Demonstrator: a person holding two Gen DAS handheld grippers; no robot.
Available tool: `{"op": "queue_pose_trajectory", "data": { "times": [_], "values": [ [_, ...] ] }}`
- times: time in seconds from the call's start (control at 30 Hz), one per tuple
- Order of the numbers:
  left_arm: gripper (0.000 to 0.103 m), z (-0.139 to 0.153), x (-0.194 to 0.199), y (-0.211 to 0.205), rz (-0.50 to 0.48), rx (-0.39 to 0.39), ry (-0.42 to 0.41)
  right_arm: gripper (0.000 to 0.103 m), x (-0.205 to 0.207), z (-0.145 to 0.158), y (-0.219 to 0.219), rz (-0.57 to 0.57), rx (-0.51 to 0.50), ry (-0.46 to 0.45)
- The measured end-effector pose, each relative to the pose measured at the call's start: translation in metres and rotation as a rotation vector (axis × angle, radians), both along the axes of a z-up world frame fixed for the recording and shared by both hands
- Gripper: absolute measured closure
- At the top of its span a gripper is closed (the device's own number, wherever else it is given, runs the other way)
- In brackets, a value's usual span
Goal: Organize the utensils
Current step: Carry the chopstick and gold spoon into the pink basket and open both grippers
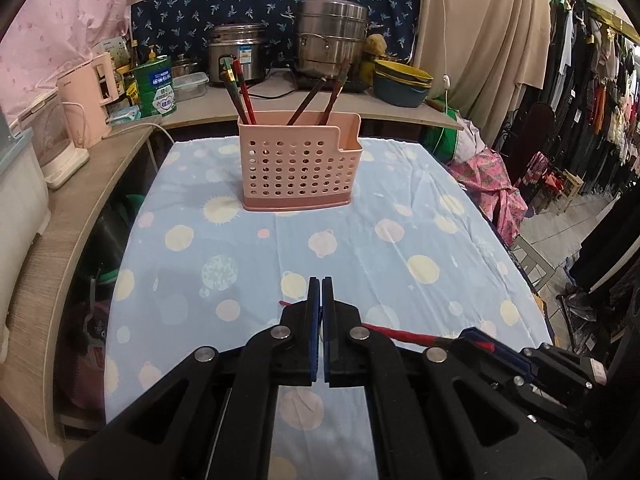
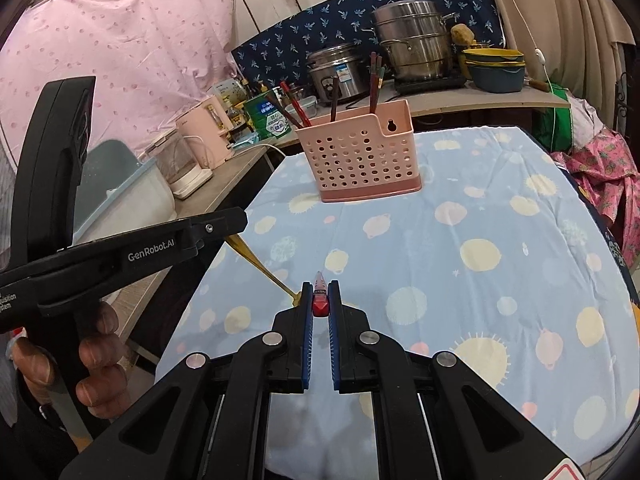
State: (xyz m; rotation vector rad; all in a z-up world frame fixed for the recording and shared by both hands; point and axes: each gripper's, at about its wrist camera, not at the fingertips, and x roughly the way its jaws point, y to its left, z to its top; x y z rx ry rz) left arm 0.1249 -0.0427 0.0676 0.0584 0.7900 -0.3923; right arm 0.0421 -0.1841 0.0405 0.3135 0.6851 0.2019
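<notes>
A pink perforated utensil holder (image 1: 300, 168) (image 2: 360, 160) stands at the far end of the table on a blue spotted cloth (image 1: 360, 248), with several dark red chopsticks (image 1: 244, 92) upright in it. My right gripper (image 2: 320, 286) is shut on a red chopstick (image 2: 320, 305), seen end-on above the cloth. From the left wrist view that chopstick (image 1: 404, 334) runs left from the right gripper (image 1: 476, 338) and passes behind my left gripper (image 1: 321, 280). The left gripper (image 2: 236, 218) is shut on a thin gold utensil (image 2: 260, 266) that slants down toward the right fingers; it is hidden in the left wrist view.
A wooden counter (image 1: 80, 200) wraps the left and back, carrying a pink kettle (image 1: 90, 100), a green tin (image 1: 156, 90), a rice cooker (image 1: 238, 52), a steel steamer pot (image 1: 332, 36) and stacked bowls (image 1: 402, 80). Clothes racks (image 1: 592, 100) line the right. A hand (image 2: 96, 360) grips the left tool.
</notes>
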Motion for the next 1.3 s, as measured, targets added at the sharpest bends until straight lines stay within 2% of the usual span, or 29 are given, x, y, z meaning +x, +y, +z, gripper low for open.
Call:
{"op": "queue_pose_trajectory", "data": {
  "times": [0.17,0.33,0.57,0.73,0.87,1.0,1.1,1.3],
  "values": [
    [0.102,0.005,0.016,0.007,0.031,0.008,-0.002,0.096,0.014,0.027,-0.014,-0.030,-0.008,-0.077],
    [0.102,0.032,0.045,0.018,0.070,-0.008,-0.046,0.096,0.045,0.061,-0.034,-0.083,-0.057,-0.173],
    [0.102,0.074,0.095,0.023,0.109,-0.046,-0.116,0.096,0.097,0.102,-0.060,-0.160,-0.047,-0.271],
    [0.102,0.108,0.130,0.019,0.132,-0.057,-0.196,0.096,0.126,0.140,-0.070,-0.209,-0.044,-0.387],
    [0.102,0.124,0.158,0.011,0.140,-0.049,-0.240,0.096,0.153,0.166,-0.074,-0.239,-0.035,-0.471],
    [0.102,0.125,0.189,0.001,0.148,-0.030,-0.254,0.096,0.183,0.176,-0.073,-0.252,-0.023,-0.510],
    [0.102,0.115,0.210,-0.006,0.147,-0.012,-0.234,0.096,0.209,0.174,-0.070,-0.249,-0.019,-0.510],
    [0.102,0.087,0.237,-0.015,0.139,0.008,-0.178,0.096,0.252,0.150,-0.062,-0.234,-0.025,-0.448]
  ]
}}
